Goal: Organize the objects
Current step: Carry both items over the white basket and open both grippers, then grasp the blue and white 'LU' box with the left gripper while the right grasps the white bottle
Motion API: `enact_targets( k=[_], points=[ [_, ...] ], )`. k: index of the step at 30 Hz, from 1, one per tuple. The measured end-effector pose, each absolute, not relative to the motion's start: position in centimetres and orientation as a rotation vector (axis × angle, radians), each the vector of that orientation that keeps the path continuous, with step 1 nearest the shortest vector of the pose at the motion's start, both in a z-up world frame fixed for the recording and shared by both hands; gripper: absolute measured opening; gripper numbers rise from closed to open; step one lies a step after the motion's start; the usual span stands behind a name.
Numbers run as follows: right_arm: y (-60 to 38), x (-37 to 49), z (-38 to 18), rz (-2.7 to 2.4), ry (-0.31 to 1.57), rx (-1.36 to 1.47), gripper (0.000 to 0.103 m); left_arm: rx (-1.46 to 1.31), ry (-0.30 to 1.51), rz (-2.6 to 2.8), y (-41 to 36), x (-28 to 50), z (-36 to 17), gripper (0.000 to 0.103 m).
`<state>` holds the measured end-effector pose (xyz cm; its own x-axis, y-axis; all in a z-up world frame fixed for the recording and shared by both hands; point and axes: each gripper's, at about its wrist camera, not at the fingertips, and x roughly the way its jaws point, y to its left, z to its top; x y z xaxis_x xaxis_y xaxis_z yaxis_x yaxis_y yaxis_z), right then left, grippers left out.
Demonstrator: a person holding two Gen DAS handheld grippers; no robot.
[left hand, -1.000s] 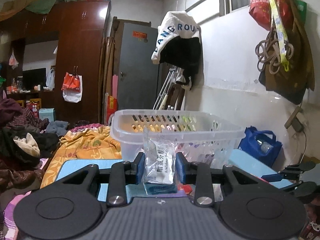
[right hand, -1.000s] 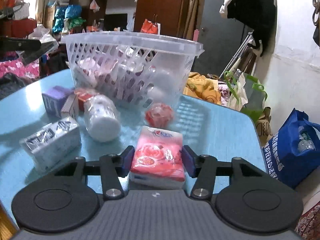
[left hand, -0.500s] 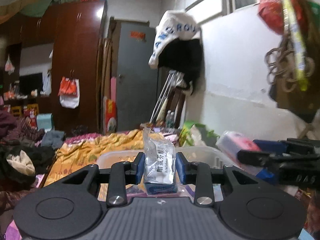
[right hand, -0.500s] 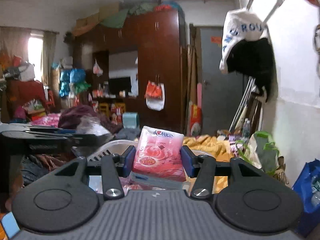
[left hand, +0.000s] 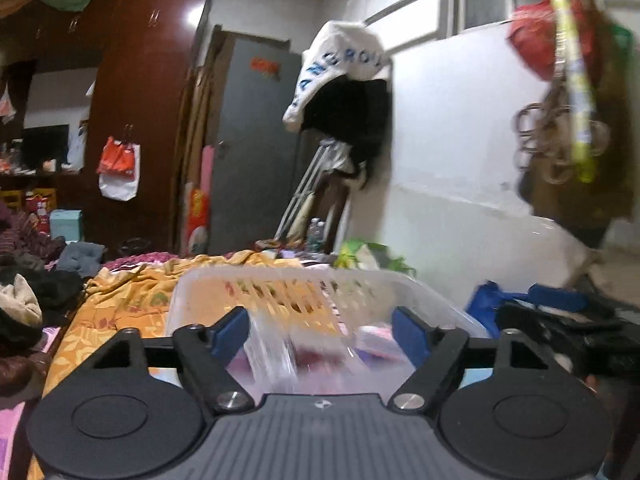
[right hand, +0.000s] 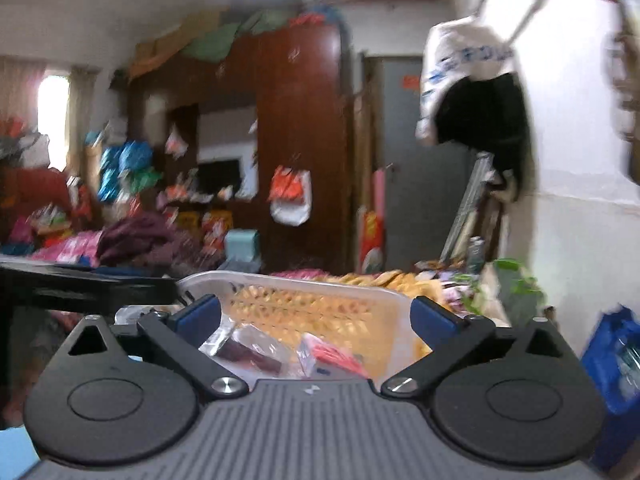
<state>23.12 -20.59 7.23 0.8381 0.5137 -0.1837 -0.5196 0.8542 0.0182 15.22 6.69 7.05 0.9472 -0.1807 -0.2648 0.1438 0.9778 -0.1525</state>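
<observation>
A clear plastic basket (left hand: 304,280) sits just ahead of and below both grippers; it also shows in the right wrist view (right hand: 304,288). My left gripper (left hand: 320,330) is open over it, and a blurred clear packet (left hand: 272,354) falls between its fingers. My right gripper (right hand: 316,316) is open above the basket, with the red tissue pack (right hand: 336,354) and a clear wrapped packet (right hand: 248,346) lying inside below it. The other gripper shows at the right edge of the left view (left hand: 560,312) and at the left edge of the right view (right hand: 80,284).
A yellow blanket (left hand: 128,300) lies behind the basket. A blue bag (right hand: 616,364) stands at the right by the white wall. A dark wardrobe (left hand: 140,120) and a grey door (left hand: 248,152) stand behind. Clothes are piled at the left (left hand: 24,292).
Both grippers lifted their items from the table to above the basket, then opened. The packet left my left gripper and the red tissue pack dropped from my right gripper into the basket.
</observation>
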Motion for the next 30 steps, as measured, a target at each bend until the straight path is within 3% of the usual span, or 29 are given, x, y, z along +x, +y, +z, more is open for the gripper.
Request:
enact_targets(
  k=[7, 11, 17, 22, 24, 28, 30],
  points=[
    [-24.8, 20.3, 0.7, 0.685, 0.418, 0.098, 0.102, -0.112, 0.399, -0.132, 6.3, 10.7, 1.1, 0.087],
    [-23.7, 21.1, -0.7, 0.702, 0.485, 0.049, 0.073, -0.124, 0.484, -0.128, 6.6, 12.5, -0.9, 0.087],
    [-21.4, 22.1, -1.5, 0.771, 0.571, 0.005, 0.071, -0.125, 0.541, -0.138, 6.6, 13.2, -2.2, 0.087],
    [-20.3, 22.6, -2.4, 0.745, 0.589, -0.04, 0.066, -0.074, 0.58, -0.136, 5.8, 13.6, -2.5, 0.087],
    [-20.6, 22.5, -2.4, 0.747, 0.583, -0.025, 0.051, -0.063, 0.589, -0.133, 5.6, 13.8, -2.5, 0.087],
    [-21.0, 21.8, -2.0, 0.721, 0.535, -0.026, 0.051, -0.079, 0.615, -0.125, 5.5, 14.6, -2.6, 0.086],
    [-21.3, 21.3, -1.7, 0.693, 0.492, -0.028, 0.051, -0.08, 0.619, -0.124, 5.4, 14.8, -2.7, 0.079]
  ],
)
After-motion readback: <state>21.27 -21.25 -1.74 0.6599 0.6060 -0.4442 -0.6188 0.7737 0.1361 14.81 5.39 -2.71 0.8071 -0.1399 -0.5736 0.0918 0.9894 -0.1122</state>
